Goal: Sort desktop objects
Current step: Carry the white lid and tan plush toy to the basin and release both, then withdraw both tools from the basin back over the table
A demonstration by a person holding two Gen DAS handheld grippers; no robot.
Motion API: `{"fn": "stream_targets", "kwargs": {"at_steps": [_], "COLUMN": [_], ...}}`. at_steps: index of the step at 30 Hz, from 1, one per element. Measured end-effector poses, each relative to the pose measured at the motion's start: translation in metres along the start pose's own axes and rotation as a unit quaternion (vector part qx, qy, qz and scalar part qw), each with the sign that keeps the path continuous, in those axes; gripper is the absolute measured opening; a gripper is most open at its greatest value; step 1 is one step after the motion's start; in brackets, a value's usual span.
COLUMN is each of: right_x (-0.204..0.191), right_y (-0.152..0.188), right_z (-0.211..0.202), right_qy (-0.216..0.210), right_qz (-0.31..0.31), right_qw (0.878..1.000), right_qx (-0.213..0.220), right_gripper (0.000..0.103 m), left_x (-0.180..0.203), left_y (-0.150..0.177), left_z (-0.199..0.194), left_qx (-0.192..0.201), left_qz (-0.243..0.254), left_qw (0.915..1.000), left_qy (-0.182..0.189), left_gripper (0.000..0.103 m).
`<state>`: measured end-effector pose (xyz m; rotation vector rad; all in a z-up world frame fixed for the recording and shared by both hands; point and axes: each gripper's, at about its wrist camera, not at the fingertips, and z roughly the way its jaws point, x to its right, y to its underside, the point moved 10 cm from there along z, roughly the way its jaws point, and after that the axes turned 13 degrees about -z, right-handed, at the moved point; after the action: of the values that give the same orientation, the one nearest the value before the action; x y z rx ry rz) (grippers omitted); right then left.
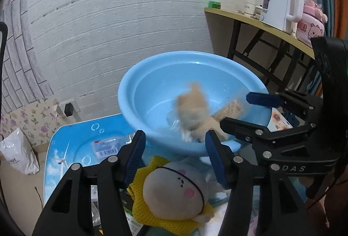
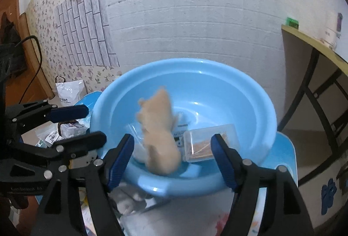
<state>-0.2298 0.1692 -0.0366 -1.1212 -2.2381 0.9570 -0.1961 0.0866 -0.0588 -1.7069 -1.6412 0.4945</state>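
A white brick-pattern wall backs a blue-topped table (image 1: 71,140) carrying a light-blue basin (image 2: 256,105). A tan plush toy (image 2: 159,138), motion-blurred, sits inside the basin at twelve o'clock from the right gripper (image 2: 173,155), whose blue-padded jaws stand well apart on nothing. The left gripper (image 1: 175,149) is likewise partly spread and empty, the toy beyond its tips at one o'clock. Only the left view shows a grey round-headed doll (image 1: 174,192) on yellow mesh below; only the right view shows the clear toothpick box (image 2: 208,142) plainly.
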Motion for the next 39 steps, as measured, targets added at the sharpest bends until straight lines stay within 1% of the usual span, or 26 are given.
{"fn": "stream_targets", "kwargs": {"at_steps": [6, 11, 16, 18, 23, 27, 30, 35, 39], "right_x": [-0.006, -0.011, -0.015, -0.016, -0.015, -0.007, 0.001, 0.001, -0.005], "right_y": [0.005, 0.009, 0.022, 0.034, 0.059, 0.074, 0.086, 0.098, 0.106], "right_z": [-0.018, -0.032, -0.038, -0.034, -0.033, -0.041, -0.042, -0.044, -0.046], "right_qy": [0.004, 0.012, 0.014, 0.006, 0.008, 0.019, 0.024, 0.033, 0.031], "right_qz": [0.003, 0.006, 0.017, 0.033, 0.061, 0.087, 0.107, 0.114, 0.108], "right_qw": [1.000, 1.000, 1.000, 0.999, 0.997, 0.995, 0.992, 0.990, 0.991], "right_qx": [0.007, 0.011, -0.004, -0.022, -0.049, -0.049, -0.062, -0.072, -0.077], "right_gripper": [0.073, 0.073, 0.073, 0.073, 0.073, 0.073, 0.073, 0.073, 0.073], "left_x": [-0.009, -0.018, -0.027, -0.030, -0.041, -0.054, -0.062, -0.080, -0.093], "left_y": [0.008, 0.013, 0.019, 0.023, 0.035, 0.050, 0.060, 0.076, 0.089], "left_z": [-0.009, -0.022, -0.033, -0.037, -0.044, -0.045, -0.043, -0.042, -0.044], "left_qx": [-0.002, 0.005, 0.009, 0.009, 0.007, -0.003, -0.011, -0.021, -0.029], "left_qz": [-0.004, -0.010, -0.020, -0.023, -0.028, -0.034, -0.043, -0.059, -0.068], "left_qw": [0.9999, 0.9998, 0.9995, 0.9994, 0.9991, 0.9985, 0.9977, 0.9956, 0.9938], "left_qy": [-0.011, -0.017, -0.024, -0.025, -0.031, -0.044, -0.051, -0.069, -0.083], "left_gripper": [0.060, 0.060, 0.065, 0.065, 0.065, 0.066, 0.066, 0.069, 0.070]}}
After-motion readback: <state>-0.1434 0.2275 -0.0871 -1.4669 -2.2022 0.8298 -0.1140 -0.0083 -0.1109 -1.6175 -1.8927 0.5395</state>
